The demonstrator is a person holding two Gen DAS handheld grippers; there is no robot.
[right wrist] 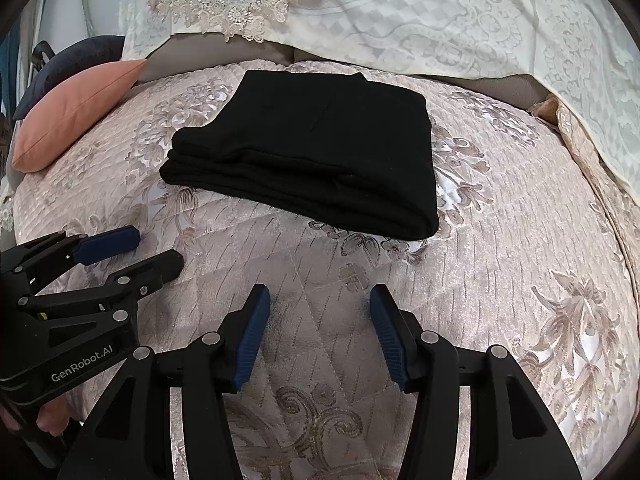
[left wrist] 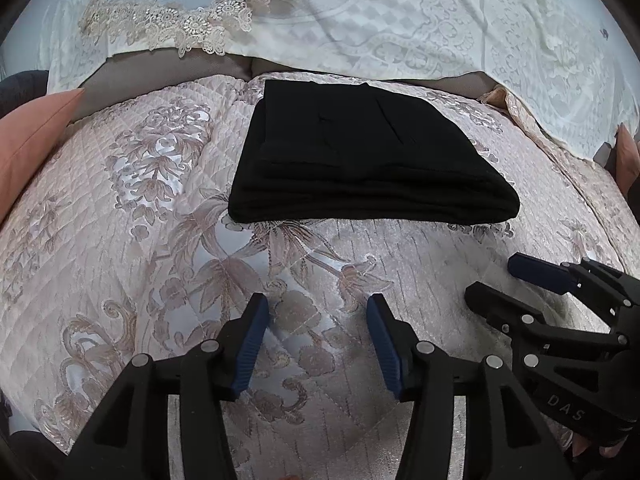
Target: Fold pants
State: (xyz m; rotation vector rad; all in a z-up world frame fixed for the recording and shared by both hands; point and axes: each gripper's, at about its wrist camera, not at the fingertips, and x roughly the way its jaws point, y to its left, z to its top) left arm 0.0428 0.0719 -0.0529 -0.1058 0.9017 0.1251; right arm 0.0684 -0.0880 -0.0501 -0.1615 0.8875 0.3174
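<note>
Your left gripper (left wrist: 318,308) and right gripper (right wrist: 320,300), both wide and empty, hover off the pants (left wrist: 368,160) folded mid-quilt (left wrist: 120,240); folding looks finished, so withdraw.

A quilted cover (left wrist: 120,240) in pale pink spreads over the support — satin-shiny, stitched in diamonds, with a raised floral and scroll pattern in brownish pink. On it, toward the far side, lie the black pants (left wrist: 368,160), folded into a flat stack of several layers with the thick folded edge facing the cameras. At the far left a salmon cushion (right wrist: 76,116) rests on the cover's edge, with a dark blue cushion (right wrist: 76,60) behind it. Along the back, grey upholstery (left wrist: 168,76) shows in a strip — over it hangs a white lace throw (left wrist: 440,20) with a beige crocheted border (left wrist: 180,28).
</note>
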